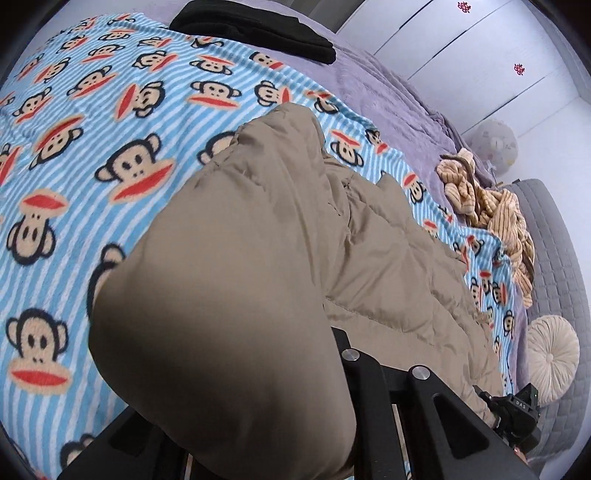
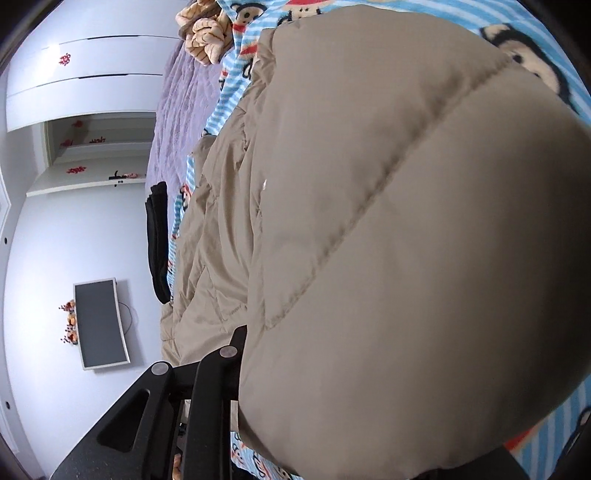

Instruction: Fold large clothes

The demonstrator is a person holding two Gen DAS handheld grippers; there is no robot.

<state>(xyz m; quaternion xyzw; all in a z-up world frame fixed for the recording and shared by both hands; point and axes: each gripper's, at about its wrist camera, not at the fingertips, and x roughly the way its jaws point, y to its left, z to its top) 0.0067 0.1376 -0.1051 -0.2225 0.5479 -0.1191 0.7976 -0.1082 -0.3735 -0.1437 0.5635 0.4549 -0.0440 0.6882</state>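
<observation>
A tan quilted puffer jacket (image 1: 258, 240) lies on a blue striped monkey-print blanket (image 1: 92, 147). My left gripper (image 1: 332, 354) is shut on a thick fold of the jacket, which bulges over the left finger and hides the fingertips. My right gripper (image 2: 243, 339) is shut on another fold of the same jacket (image 2: 406, 221), which covers its right finger. The right gripper also shows at the jacket's far edge in the left wrist view (image 1: 517, 410).
A folded black garment (image 1: 255, 29) lies at the blanket's far end. A crumpled yellow striped garment (image 1: 487, 206) lies on the purple bedspread (image 1: 399, 99). A round cream cushion (image 1: 552, 356) leans against the grey headboard. White wardrobes and a monitor (image 2: 99, 325) stand beyond the bed.
</observation>
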